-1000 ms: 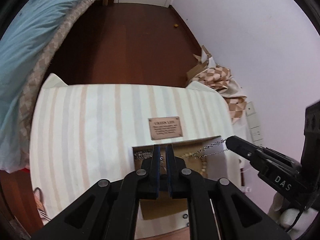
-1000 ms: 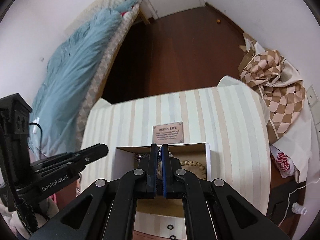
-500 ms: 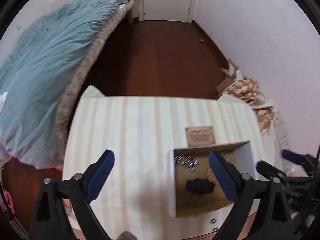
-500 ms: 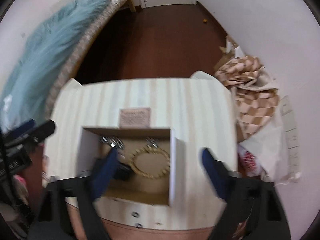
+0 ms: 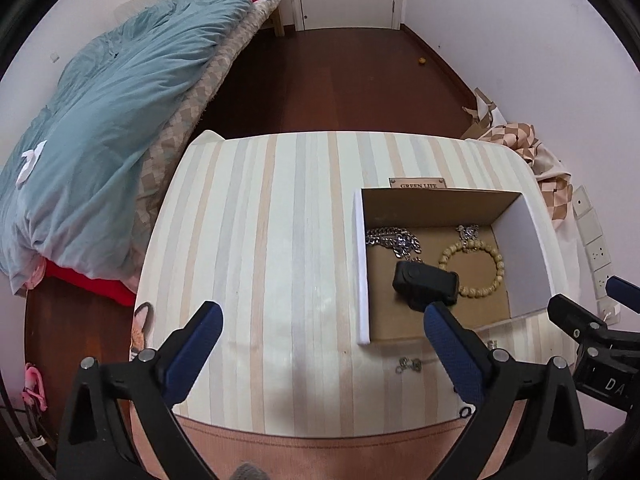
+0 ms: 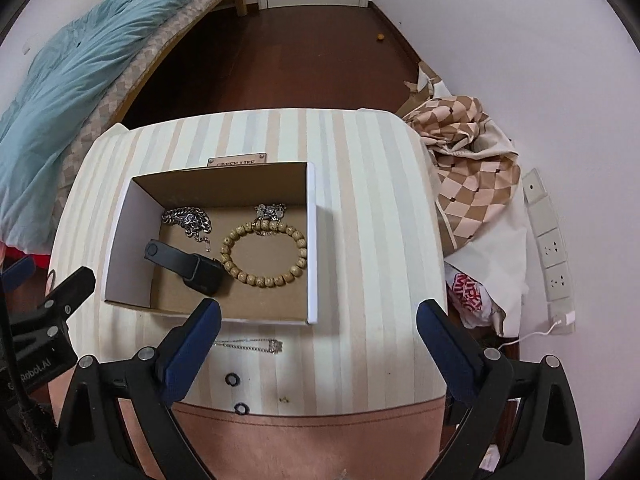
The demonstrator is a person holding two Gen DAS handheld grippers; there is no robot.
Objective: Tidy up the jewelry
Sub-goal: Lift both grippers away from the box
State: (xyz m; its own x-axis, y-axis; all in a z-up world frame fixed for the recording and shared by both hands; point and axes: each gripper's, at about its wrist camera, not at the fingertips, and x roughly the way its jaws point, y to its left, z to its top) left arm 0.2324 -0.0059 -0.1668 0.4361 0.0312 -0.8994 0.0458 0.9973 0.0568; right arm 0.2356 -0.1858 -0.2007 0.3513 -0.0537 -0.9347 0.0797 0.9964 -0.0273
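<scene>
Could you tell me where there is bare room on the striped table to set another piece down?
The striped table is bare from the cardboard box across to the bed side, and, in the right wrist view, from the box to the wall-side edge. The strip in front of the box is crowded: a thin chain and two small black rings lie there.
</scene>
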